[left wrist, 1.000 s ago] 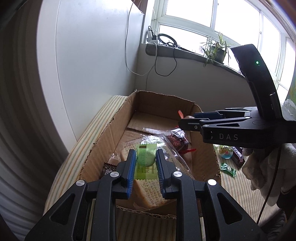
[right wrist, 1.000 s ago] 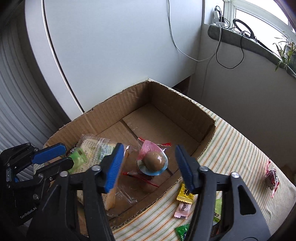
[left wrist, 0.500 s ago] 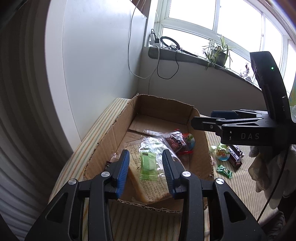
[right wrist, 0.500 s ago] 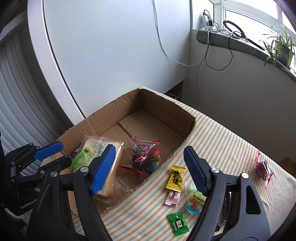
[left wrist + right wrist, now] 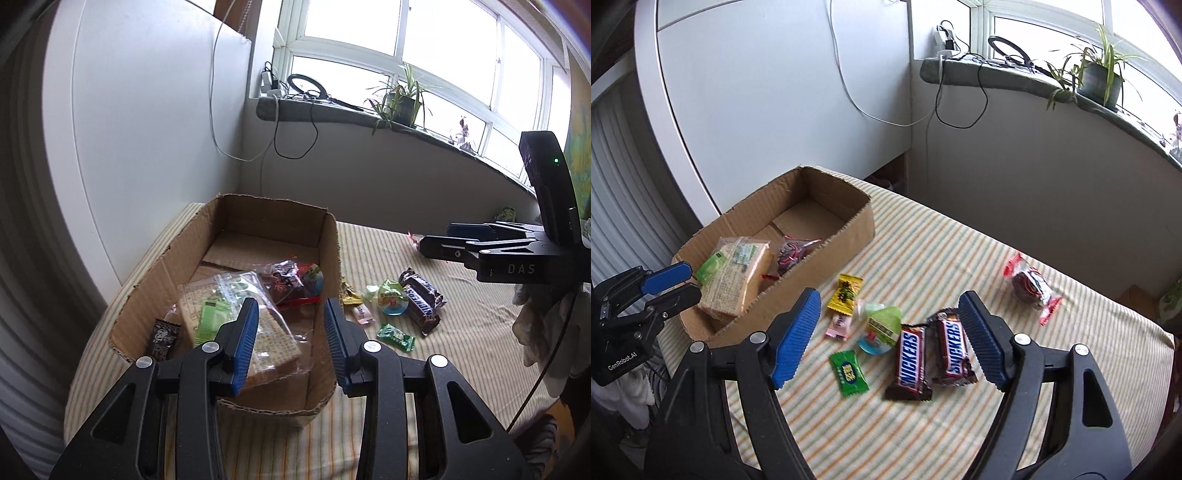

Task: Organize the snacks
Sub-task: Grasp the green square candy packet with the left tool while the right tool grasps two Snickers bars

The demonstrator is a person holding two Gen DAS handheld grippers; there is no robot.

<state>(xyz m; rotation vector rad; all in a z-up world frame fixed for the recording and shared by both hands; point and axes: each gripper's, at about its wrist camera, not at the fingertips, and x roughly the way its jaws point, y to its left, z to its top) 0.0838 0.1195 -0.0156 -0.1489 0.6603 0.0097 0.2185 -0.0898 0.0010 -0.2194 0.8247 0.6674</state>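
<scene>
Your right gripper [image 5: 888, 339]: jaws spread wide and empty, hanging over the loose snacks on the striped cloth [image 5: 960, 258].
Between its fingers: two chocolate bars [image 5: 932, 352] lie side by side, almost touching, right under the gap and nearer the right finger.
Long axis: both bars run lengthwise away from you, roughly along the fingers, so I judge a straight drop would pinch one across its narrow width.
Just left of the bars: a green candy [image 5: 848, 373], a jelly cup [image 5: 881, 328], a pink sweet [image 5: 837, 326] and a yellow packet [image 5: 846, 291].
Your left gripper [image 5: 290, 341]: released, jaws partly apart, nothing in them, held above the near end of the cardboard box [image 5: 321, 391].
Nearer hand: the right, clearly.
Farther out: a red-wrapped snack [image 5: 1030, 284] lies alone, well apart, beyond the right finger.
Box: already holds a bagged cracker pack [image 5: 735, 277] and a few wrapped sweets.
</scene>
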